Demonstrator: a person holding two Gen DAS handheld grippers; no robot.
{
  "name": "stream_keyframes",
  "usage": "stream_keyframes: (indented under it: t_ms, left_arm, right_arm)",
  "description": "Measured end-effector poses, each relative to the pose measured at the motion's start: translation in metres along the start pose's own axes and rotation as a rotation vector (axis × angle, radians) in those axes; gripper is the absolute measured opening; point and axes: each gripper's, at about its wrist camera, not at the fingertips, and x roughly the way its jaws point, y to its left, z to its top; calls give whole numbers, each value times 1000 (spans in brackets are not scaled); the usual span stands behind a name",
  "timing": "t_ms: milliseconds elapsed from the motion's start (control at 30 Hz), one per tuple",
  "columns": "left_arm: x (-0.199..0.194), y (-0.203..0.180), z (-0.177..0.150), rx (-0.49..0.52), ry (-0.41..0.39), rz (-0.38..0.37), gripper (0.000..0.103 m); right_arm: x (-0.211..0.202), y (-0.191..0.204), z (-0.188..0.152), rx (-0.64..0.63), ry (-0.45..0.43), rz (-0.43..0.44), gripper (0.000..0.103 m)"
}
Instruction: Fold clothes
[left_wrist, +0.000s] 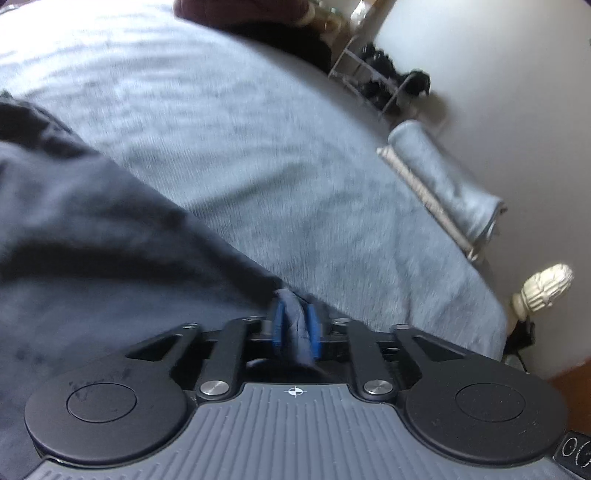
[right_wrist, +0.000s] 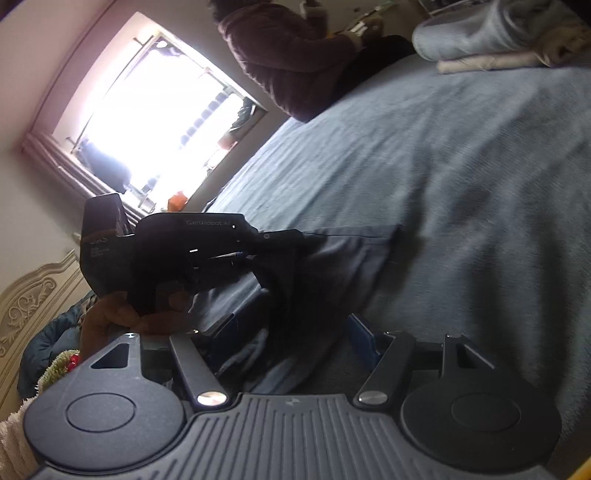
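A dark grey-blue garment (left_wrist: 92, 236) lies on the light blue bedspread (left_wrist: 229, 140). My left gripper (left_wrist: 294, 325) is shut on a bunched edge of it between the blue pads (left_wrist: 277, 325). In the right wrist view the same garment (right_wrist: 332, 266) lies ahead with its corner flat on the bed. My right gripper (right_wrist: 295, 336) is open, its blue pads (right_wrist: 364, 339) spread wide around a dark fold of the garment. The left gripper's body (right_wrist: 177, 243), held by a hand, shows just beyond it, gripping the cloth.
Folded grey and cream clothes (right_wrist: 491, 37) are stacked at the far edge of the bed; they also show in the left wrist view (left_wrist: 443, 184). A person in a dark red jacket (right_wrist: 288, 55) sits at the far side. A bright window (right_wrist: 155, 110) and a carved headboard (right_wrist: 33, 295) are on the left.
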Motion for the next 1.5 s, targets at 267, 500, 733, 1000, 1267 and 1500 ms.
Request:
stream_keyframes:
  t_ms: [267,500,733,1000,1267,1500]
  left_arm:
    - [-8,-6,3,-59,-30,-122,42]
    - [-92,-9,-7,-10,-147,-199,54]
    - [-183,10,-72,166,-258,-40,57]
    - [-183,-14,-183,487,-256,266,57]
    - [-172,-34,-230,550,-304,439,54]
    - [-163,-40,-243,588,-323,485,45]
  right_arm:
    - [-9,-10,-5,43,-7,-22,68]
    - [-17,-11,-1,57,-29,-22,68]
    - [0,-3,19,52,-8,-6,68]
    - [41,1,48,55,35,-82,68]
    - [57,23,53,-92,78,-151,64]
    - [68,25,57,-135,120,-191,56]
